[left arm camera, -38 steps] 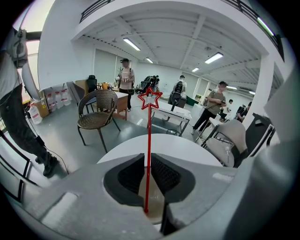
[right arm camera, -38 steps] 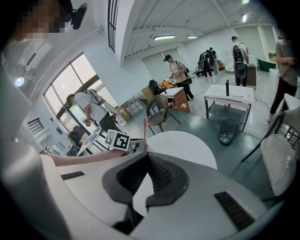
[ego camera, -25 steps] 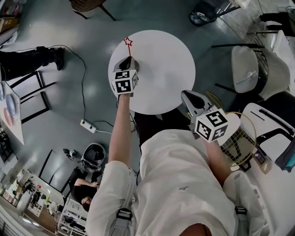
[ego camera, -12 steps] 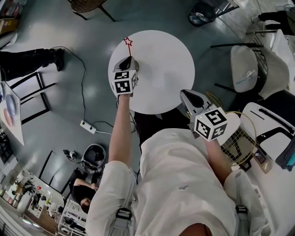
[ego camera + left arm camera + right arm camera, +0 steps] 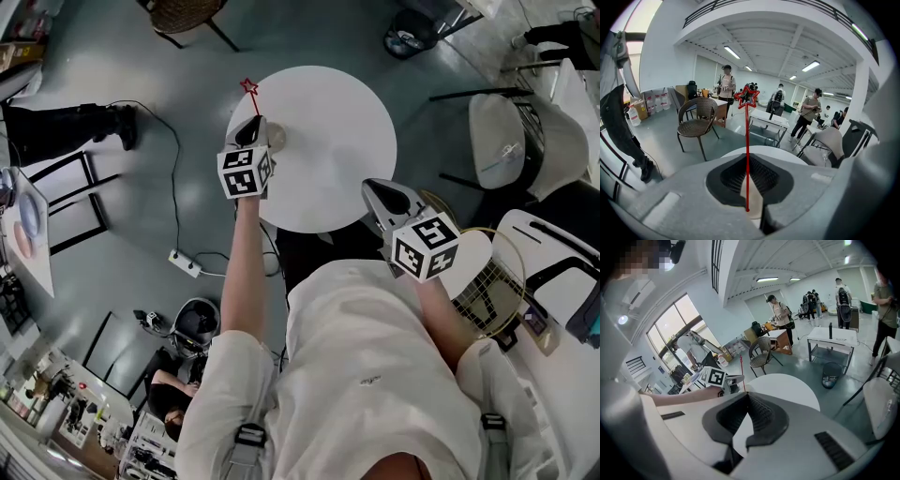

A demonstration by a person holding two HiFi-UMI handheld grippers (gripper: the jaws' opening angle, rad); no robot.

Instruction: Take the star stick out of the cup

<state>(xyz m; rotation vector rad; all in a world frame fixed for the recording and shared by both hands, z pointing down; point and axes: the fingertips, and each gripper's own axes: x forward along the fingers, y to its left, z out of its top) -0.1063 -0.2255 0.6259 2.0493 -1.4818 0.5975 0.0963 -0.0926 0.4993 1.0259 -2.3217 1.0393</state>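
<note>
You get bright, even light from ceiling strip lights [image 5: 731, 52] and a big window [image 5: 677, 329]. Both gripper views bend hard and go dark at the corners.

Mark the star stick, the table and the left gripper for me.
star stick [image 5: 747, 150], left gripper view, on its red shaft.
table [image 5: 342, 131], head view, bare white top.
left gripper [image 5: 254, 126], head view, between its fingertips.
</note>
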